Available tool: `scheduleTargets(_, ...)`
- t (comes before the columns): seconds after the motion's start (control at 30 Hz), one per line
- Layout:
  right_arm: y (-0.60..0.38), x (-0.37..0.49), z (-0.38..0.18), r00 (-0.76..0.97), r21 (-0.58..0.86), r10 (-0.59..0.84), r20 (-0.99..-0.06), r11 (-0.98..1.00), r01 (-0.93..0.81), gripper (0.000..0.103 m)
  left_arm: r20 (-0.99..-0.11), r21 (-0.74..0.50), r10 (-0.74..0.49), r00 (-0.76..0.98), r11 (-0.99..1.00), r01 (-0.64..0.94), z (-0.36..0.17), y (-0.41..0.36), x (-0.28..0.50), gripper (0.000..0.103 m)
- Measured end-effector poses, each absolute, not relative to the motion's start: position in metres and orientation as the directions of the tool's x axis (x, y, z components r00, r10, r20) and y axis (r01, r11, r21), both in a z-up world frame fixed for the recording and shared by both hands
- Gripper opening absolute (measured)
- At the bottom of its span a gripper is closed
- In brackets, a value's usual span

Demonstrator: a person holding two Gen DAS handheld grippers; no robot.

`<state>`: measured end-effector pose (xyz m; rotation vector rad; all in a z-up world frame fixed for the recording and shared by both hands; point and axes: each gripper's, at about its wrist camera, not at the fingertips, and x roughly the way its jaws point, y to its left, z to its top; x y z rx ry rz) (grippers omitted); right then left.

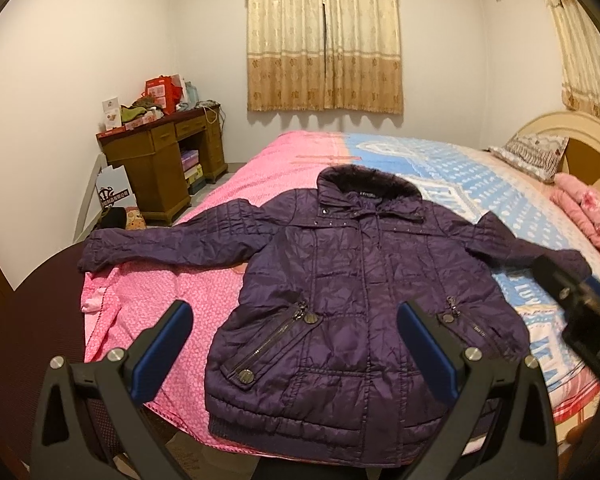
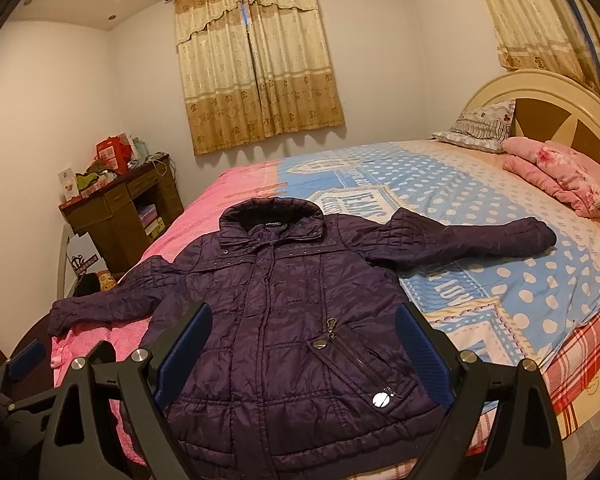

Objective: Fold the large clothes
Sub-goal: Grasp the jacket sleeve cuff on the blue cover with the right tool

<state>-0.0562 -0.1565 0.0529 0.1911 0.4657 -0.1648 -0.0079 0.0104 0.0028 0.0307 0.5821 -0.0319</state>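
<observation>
A dark purple quilted jacket (image 1: 340,288) (image 2: 284,320) lies face up and spread flat on the bed, collar away from me, hem at the near edge. Its left sleeve (image 1: 160,244) reaches toward the bed's left edge and its right sleeve (image 2: 480,240) stretches over the blue dotted sheet. My left gripper (image 1: 294,320) hovers open above the jacket's lower left, holding nothing. My right gripper (image 2: 304,330) stands open over the jacket's lower middle, also with nothing between its blue pads. The left gripper's fingers (image 2: 28,356) show at the far left of the right wrist view.
The bed (image 2: 500,208) carries a pink and blue sheet, a pillow (image 2: 480,128) and a folded pink blanket (image 2: 564,180) by the headboard. A cluttered wooden desk (image 1: 160,160) stands against the left wall. Curtains (image 1: 324,40) hang behind the bed.
</observation>
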Motion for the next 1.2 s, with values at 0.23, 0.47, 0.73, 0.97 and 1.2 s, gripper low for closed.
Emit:
scheduleTargets(0.23,-0.232,-0.036,0.044,0.878,0.150,-0.219,-0.425,0.940,0.307,0.093,-0.591,-0.016,-0.025,0.807,1.000,0.020,-0.017,0.019,0.035,0.103)
scheduleTargets(0.47,-0.421,-0.005,0.016,0.824,0.436,-0.222,-0.521,0.761,0.480,0.093,-0.634,0.073,0.094,0.768,0.995,-0.062,-0.039,0.023,0.112,0.103)
scheduleTargets(0.73,-0.612,-0.020,-0.055,0.818,0.752,-0.256,-0.516,0.323,0.575,0.093,-0.676,0.042,0.101,0.730,0.994,-0.098,-0.082,0.026,0.169,0.103)
scheduleTargets(0.97,-0.675,0.011,-0.091,0.837,0.802,-0.236,-0.493,0.250,0.543,0.093,-0.753,0.035,0.091,0.652,0.995,-0.098,-0.134,0.015,0.192,0.103)
scheduleTargets(1.2,-0.693,0.063,-0.097,0.797,0.734,-0.216,-0.565,0.310,0.604,0.093,-0.738,0.018,0.079,0.670,0.995,-0.098,-0.135,0.013,0.189,0.103)
